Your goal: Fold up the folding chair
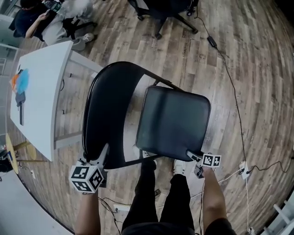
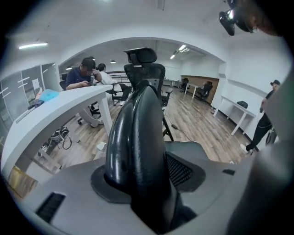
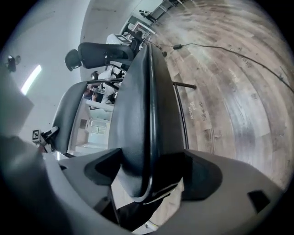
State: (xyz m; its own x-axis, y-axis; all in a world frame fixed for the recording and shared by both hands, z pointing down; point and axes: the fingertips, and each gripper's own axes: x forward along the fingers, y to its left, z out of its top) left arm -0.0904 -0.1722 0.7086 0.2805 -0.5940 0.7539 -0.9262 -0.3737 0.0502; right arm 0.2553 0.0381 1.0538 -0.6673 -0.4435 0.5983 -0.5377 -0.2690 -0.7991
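Folding chair (image 1: 172, 121): black, unfolded with the seat down; stands on the floor just ahead of the person's legs, beside the bench.
Backrest (image 1: 108, 114): curved glossy panel, on the chair's left side in the head view, nearest the bench.
Seat (image 3: 147, 114): dark padded square with rounded corners, seen edge-on in the right gripper view.
Left gripper (image 1: 103, 153): at the backrest's near rim; fingers closed on that rim, which fills the space between them in the left gripper view.
Right gripper (image 1: 192, 156): at the seat's near right corner; fingers spread wide, one on each side of the seat's edge; no firm squeeze can be seen.
Legs (image 1: 161, 197): dark trousers and light shoes, just below the seat.
Bench (image 1: 41, 92): white, to the left, carrying a blue and orange thing near its far edge.
Floor (image 1: 257, 55): wood planks.
Cable (image 1: 229, 78): black, runs across the floor right of the chair.
Office chair (image 1: 161, 11): black, on castors, at the top.
People (image 1: 32, 18): seated at top left, beyond the bench.
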